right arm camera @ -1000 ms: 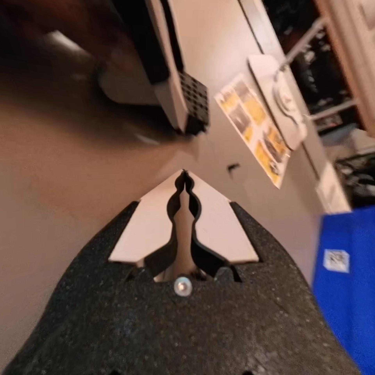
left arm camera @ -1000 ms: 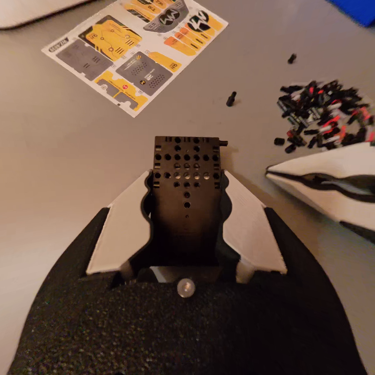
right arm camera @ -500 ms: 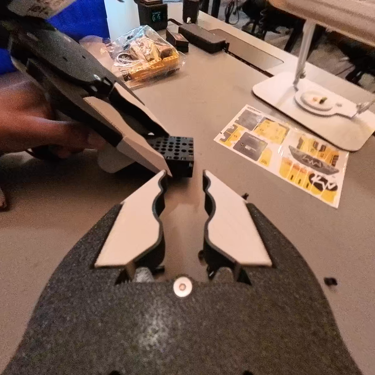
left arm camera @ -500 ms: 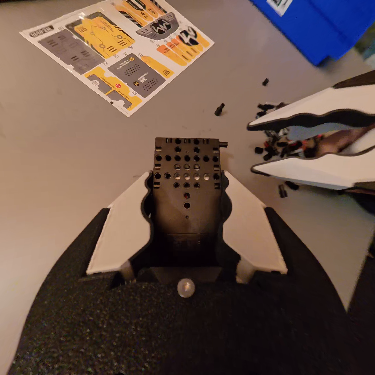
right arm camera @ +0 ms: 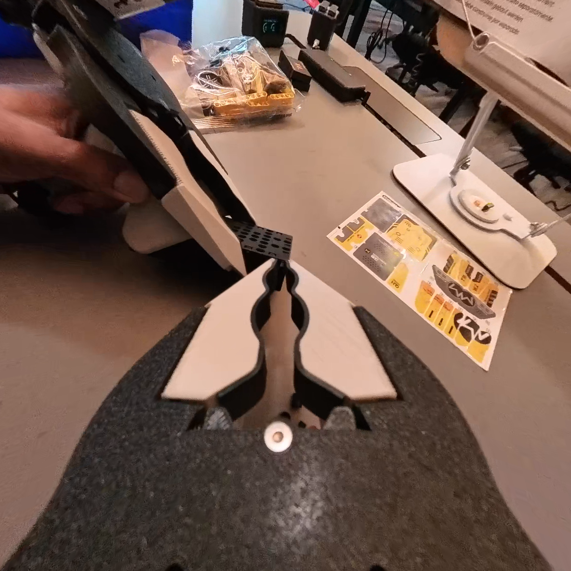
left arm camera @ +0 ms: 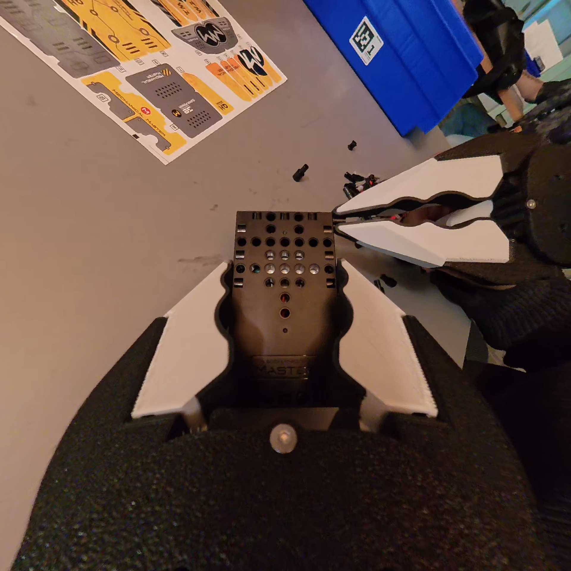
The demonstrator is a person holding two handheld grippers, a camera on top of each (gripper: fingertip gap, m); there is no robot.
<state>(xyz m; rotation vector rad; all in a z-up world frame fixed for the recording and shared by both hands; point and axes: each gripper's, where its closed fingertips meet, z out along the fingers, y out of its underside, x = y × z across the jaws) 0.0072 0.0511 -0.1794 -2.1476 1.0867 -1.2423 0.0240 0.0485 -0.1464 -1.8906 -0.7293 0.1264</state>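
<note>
My left gripper [left arm camera: 284, 262] is shut on a black block full of round holes [left arm camera: 284, 234] and holds it by both sides over the grey table. A small black pin [left arm camera: 333, 221] sticks out of the block's far right corner. My right gripper [left arm camera: 336, 221] comes in from the right with its tips closed on that pin. In the right wrist view the right gripper [right arm camera: 280, 265] pinches the pin [right arm camera: 279, 273] at the block's corner [right arm camera: 265, 241]. One white finger [right arm camera: 200, 222] of the left gripper shows beside the block there.
A yellow and grey sticker sheet [left arm camera: 148, 71] lies beyond the block. A blue bin [left arm camera: 401, 61] stands far right. A pile of small black and red pins [left arm camera: 358, 182] and loose pins [left arm camera: 300, 172] lie near the right gripper. A white lamp base [right arm camera: 482, 216], a bag of parts [right arm camera: 244, 83] and a hand [right arm camera: 61, 173] show. About 4 cm separates my left fingertips from my right.
My right gripper swung round, opened, then moved up to the block's corner and closed on the protruding pin. My left gripper kept its hold on the block and turned a little.
</note>
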